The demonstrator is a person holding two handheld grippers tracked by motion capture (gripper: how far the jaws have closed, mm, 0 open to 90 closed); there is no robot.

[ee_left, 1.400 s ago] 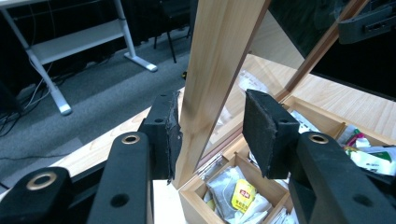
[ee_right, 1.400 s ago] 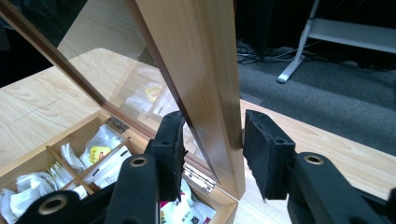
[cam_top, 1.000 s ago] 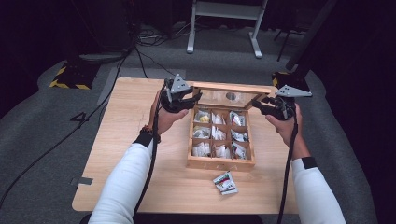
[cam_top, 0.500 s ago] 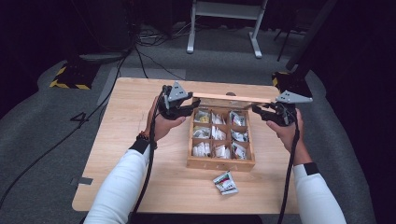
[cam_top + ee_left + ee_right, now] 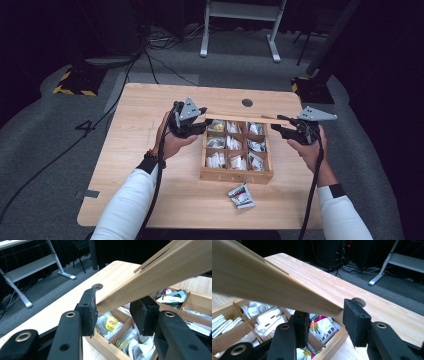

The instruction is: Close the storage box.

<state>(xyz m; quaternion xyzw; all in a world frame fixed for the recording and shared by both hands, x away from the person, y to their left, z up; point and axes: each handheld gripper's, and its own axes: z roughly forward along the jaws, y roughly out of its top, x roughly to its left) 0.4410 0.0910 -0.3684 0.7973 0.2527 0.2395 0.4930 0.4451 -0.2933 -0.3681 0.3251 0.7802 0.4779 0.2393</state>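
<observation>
While both grippers shared the load, the wooden lid [image 5: 240, 118] hung level over the far edge of the compartment box [image 5: 236, 175], one end in each. Left gripper [image 5: 200, 125]: lid corner sat between its pads, jaws having just eased apart, grip looked loose. Right gripper [image 5: 281, 131]: jaws closed on the opposite corner. Holding both ends likely kept the lid from tipping onto the tea packets [image 5: 229, 160]. Spare packet [image 5: 241, 195] lay on the table [image 5: 130, 130], near the box.
</observation>
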